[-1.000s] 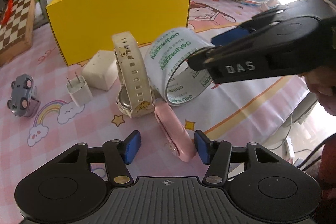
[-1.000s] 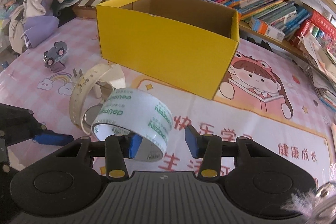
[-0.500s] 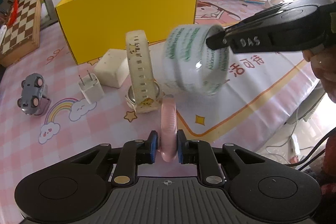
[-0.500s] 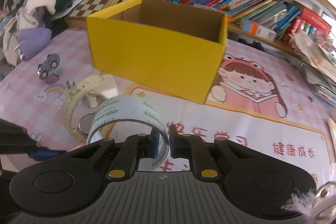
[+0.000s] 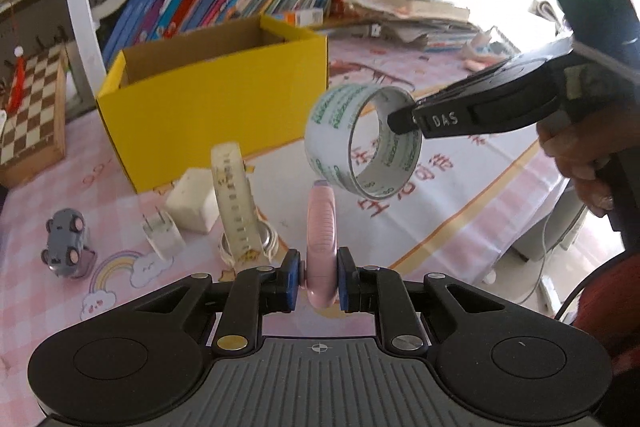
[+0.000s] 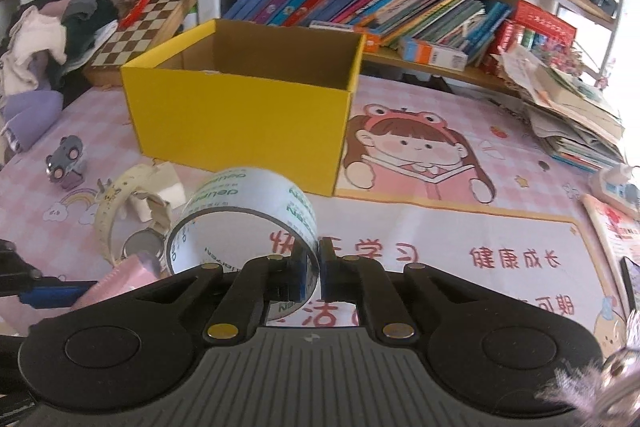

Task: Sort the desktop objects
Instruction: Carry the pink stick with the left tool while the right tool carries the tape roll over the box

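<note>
Left hand-held gripper (image 5: 318,277) pinches the pink oval object (image 5: 321,239) edge-on between its blue pads, now raised off the table (image 5: 440,219); a second ago its fingers were spread with the object lying flat. Right hand-held gripper (image 6: 319,267) is clamped on the rim of the tape roll (image 6: 244,215), which now hangs higher, clear of the table, in front of the yellow box (image 6: 240,115). White watch (image 5: 236,203), plug (image 5: 162,233) and toy car (image 5: 64,241) have not moved.
</note>
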The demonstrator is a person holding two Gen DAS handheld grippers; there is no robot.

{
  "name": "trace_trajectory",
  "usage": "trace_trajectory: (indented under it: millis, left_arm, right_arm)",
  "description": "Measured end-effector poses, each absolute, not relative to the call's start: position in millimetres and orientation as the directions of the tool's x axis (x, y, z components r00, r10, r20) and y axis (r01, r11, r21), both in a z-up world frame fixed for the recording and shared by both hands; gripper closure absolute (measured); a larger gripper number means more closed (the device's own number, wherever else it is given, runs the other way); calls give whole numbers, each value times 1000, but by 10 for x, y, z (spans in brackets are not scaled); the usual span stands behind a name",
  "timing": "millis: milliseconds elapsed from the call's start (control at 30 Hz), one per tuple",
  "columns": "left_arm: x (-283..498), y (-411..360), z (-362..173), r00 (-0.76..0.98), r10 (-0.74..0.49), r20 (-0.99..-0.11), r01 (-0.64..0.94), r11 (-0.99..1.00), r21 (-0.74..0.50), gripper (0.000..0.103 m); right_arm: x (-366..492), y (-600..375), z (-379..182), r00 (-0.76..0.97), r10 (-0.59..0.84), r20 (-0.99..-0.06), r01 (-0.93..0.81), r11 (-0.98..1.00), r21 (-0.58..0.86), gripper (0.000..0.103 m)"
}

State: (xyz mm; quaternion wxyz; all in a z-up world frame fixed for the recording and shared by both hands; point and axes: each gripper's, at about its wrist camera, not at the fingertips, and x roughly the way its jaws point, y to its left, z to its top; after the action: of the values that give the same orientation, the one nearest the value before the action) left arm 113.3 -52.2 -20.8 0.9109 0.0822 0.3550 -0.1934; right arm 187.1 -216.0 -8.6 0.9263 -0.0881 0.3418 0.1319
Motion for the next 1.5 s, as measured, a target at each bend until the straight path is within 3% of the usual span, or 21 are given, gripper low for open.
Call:
trace_trajectory:
  millis: [833,1500]
  left_arm:
    - [1432,-104,558,845,-250,-472,286,958,3,86]
    - [2193,-100,711,879,-186,-438,211,977,9,86]
  right_arm:
    - [2006,-2100,471,807,226,-546,-308,949,-63,97]
    - [2952,-1954,782,799,321,-508,-430,896,-111,97]
